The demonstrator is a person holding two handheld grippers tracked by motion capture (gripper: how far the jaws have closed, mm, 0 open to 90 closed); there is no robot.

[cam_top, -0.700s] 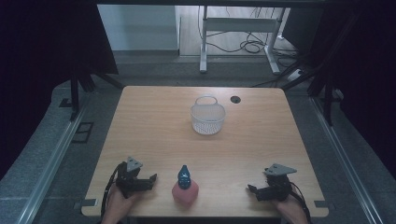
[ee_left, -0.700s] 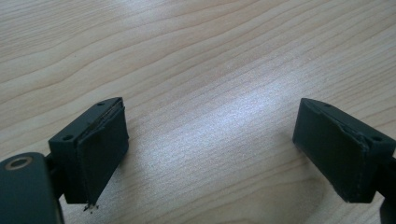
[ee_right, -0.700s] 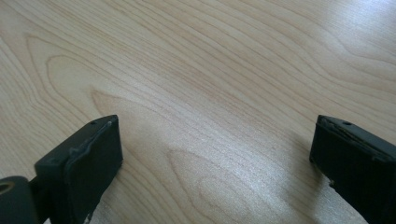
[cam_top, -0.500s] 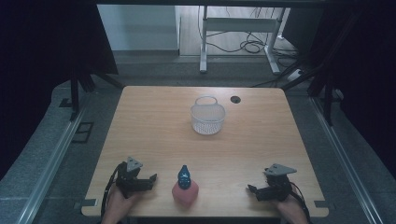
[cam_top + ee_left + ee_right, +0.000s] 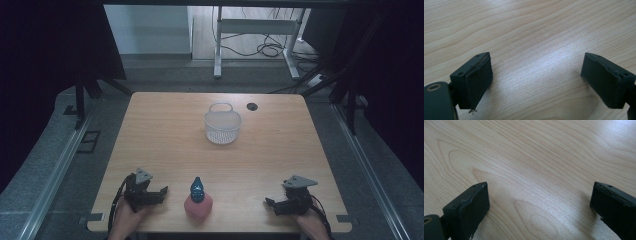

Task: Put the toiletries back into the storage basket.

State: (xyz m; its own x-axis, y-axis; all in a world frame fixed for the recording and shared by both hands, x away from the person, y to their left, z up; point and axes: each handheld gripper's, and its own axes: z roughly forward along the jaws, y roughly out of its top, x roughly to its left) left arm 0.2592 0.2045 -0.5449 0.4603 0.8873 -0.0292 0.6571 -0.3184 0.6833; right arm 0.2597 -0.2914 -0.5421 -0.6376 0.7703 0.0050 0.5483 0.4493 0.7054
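A white mesh basket [image 5: 222,125] with a handle stands at the far middle of the wooden table [image 5: 165,130]. Near the front edge lie a small blue object [image 5: 196,188] and, touching it, a pink-red block [image 5: 198,206]. My left gripper [image 5: 159,194] rests on the table to their left, open, its jaws pointing right toward them. My right gripper [image 5: 270,204] rests at the front right, open, jaws pointing left. In the left gripper view the gripper [image 5: 537,82] has bare wood between its pads; the right gripper [image 5: 540,207] shows the same.
A dark round cable hole [image 5: 252,106] sits in the tabletop right of the basket. Beyond the table are a white desk frame [image 5: 255,30] and cables on the floor. Dark curtains flank both sides.
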